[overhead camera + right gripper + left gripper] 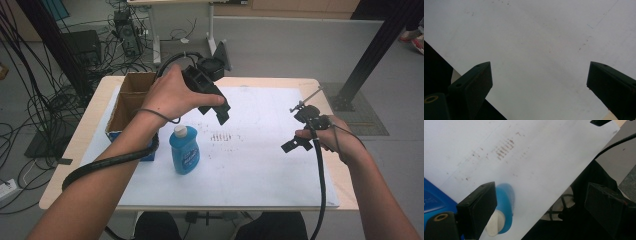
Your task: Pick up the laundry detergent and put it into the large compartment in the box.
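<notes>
The blue plastic bottle with a white cap (184,150) stands upright on the white desk (260,165), just beside the brown cardboard box (131,100). The left gripper (222,114) hangs above the bottle with its jaws spread and empty. The right gripper (292,145), well apart, also has its jaws spread.

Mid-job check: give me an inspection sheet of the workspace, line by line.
Surface: white sheet on a wooden table, faint brown marks near the middle.
Job's things: blue bottle upright with white cap; open cardboard box at the left edge.
Clutter: nothing seen.
Grippers: left gripper open, above the sheet beyond the bottle; right gripper open, over the sheet's right side, nothing between its jaws.
Cables: one trails from each gripper.
Surroundings: grey floor, cable tangle at left.
</notes>
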The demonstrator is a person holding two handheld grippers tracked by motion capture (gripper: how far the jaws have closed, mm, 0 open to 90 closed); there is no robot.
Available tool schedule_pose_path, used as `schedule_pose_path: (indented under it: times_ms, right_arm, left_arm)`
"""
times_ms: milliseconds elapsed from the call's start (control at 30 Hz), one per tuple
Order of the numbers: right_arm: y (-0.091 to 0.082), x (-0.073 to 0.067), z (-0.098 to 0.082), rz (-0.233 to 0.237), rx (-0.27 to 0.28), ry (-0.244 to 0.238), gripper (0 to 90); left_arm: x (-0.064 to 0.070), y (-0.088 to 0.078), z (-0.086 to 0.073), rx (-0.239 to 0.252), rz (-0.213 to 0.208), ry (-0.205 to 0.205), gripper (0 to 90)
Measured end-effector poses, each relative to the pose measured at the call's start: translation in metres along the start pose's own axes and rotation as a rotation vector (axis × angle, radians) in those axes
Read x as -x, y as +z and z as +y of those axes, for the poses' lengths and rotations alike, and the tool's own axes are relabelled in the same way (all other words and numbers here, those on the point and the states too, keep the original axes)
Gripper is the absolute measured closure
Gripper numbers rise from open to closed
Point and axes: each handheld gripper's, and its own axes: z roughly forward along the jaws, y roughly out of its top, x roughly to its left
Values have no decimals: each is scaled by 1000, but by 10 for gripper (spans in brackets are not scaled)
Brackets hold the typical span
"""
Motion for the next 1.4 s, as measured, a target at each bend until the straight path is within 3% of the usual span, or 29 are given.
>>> schedule_pose_path:
  times_ms: [567, 1100, 1400]
  right_arm:
    - [7, 0, 3, 12, -1, -10, 62]
    - [9, 1, 2, 15, 13, 3, 64]
    - [10, 1, 2, 18, 14, 0, 65]
  left_arm:
    - [-14, 2, -11, 60, 29, -9, 112]
    - [-28, 5, -26, 135, 19, -33, 105]
    - [-33, 8, -34, 168, 32, -18, 105]
